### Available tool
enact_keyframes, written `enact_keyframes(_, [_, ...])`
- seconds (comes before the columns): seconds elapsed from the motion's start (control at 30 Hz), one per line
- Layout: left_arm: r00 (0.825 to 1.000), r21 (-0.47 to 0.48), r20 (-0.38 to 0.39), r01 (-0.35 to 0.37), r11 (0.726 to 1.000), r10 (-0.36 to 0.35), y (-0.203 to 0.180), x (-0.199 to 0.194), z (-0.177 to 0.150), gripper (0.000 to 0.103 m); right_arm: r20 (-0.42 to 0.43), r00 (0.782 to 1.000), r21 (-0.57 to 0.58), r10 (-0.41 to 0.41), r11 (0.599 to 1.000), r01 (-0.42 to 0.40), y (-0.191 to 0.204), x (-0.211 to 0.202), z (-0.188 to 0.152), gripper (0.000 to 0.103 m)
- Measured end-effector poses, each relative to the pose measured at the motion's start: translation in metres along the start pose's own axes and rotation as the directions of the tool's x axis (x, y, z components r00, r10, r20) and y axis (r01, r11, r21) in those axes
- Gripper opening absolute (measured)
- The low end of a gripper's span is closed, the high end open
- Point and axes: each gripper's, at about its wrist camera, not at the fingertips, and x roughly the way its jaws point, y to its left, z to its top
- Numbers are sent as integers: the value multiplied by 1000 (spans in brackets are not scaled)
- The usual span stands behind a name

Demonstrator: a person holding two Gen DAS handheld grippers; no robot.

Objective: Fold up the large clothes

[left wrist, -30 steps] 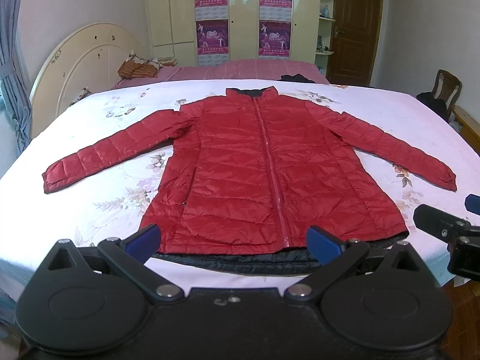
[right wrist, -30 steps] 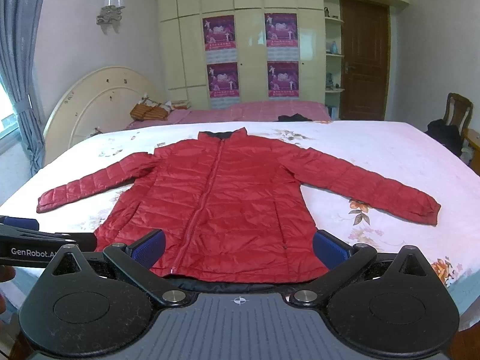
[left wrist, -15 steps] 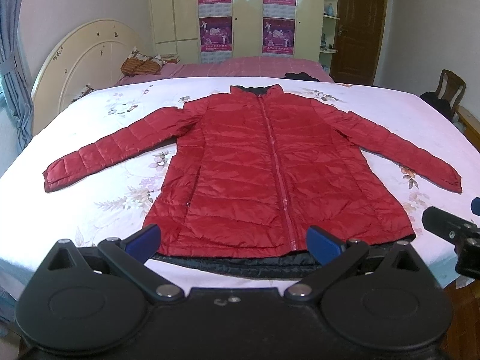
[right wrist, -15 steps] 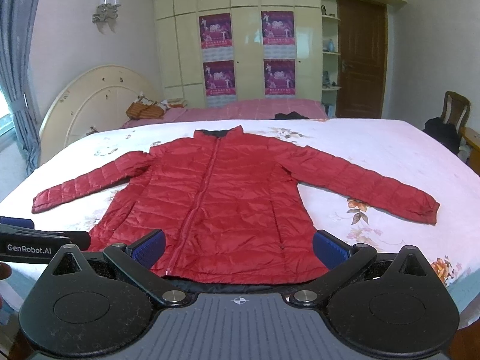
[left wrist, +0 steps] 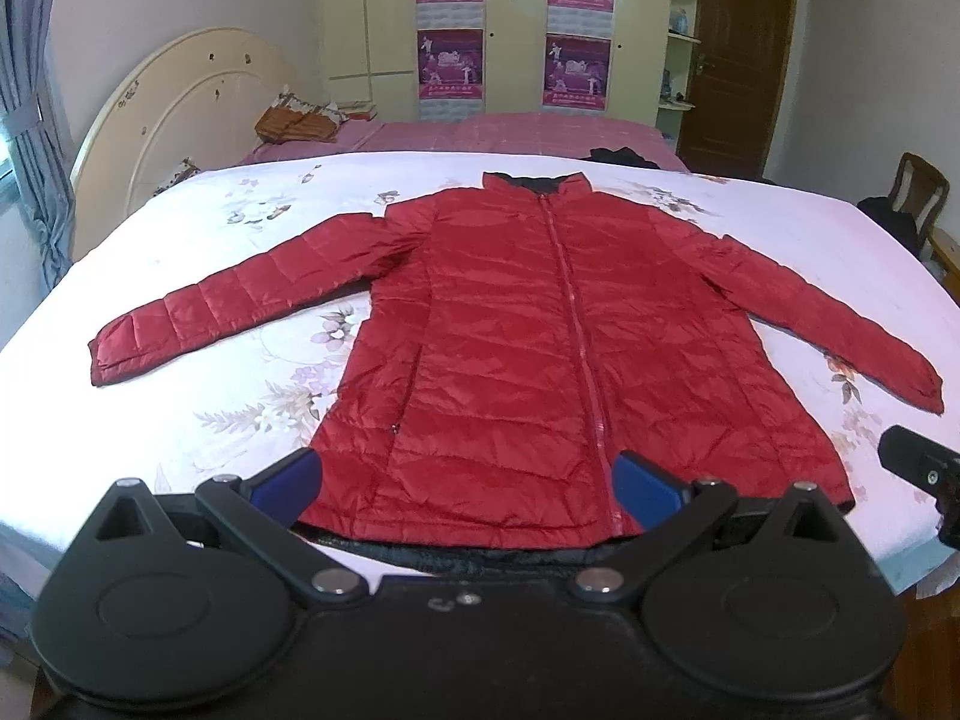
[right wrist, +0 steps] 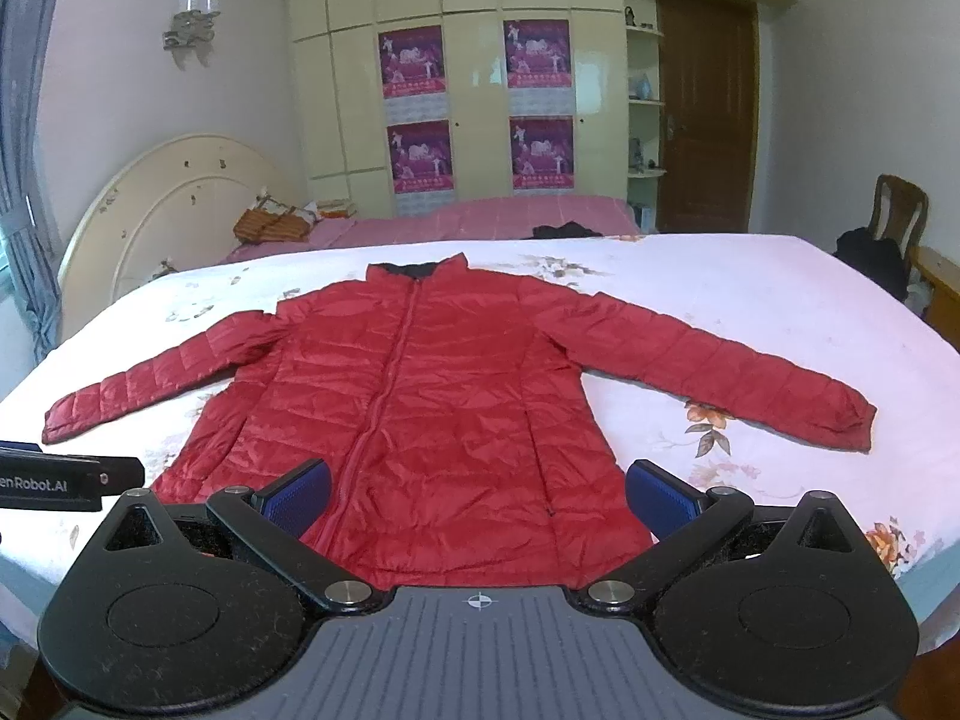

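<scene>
Bed [left wrist: 198,276] with floral sheet carries a red down jacket [left wrist: 540,348] spread flat, zipped, sleeves out, collar far; beyond: cream headboard [left wrist: 180,114] left, postered wardrobe [right wrist: 480,78], door [right wrist: 705,114] and chair [right wrist: 900,204] right; left hand-held gripper [left wrist: 465,483] and right hand-held gripper [right wrist: 477,495] spread, empty, at near hem.

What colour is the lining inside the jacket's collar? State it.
Black, or very dark, against the red jacket; the collar lining shows best in the left wrist view.

A home bedroom. Two beds [right wrist: 750,300] with a curved headboard [right wrist: 162,204] stand before a cream wardrobe [right wrist: 474,60]. Posters [right wrist: 414,60] hang on its doors.
</scene>
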Motion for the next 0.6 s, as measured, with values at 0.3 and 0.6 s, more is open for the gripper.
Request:
enact_keyframes(0.3, [1000, -3, -11, -6, 1000, 6, 12, 24, 18, 103, -18, 1000, 25, -21, 999, 22, 1, 27, 10, 103])
enact_keyframes(0.6, [999, 4, -34, 0, 1000, 0, 26, 62, 42, 103, -37, 998, 48, -52, 997, 53, 7, 64, 25, 103])
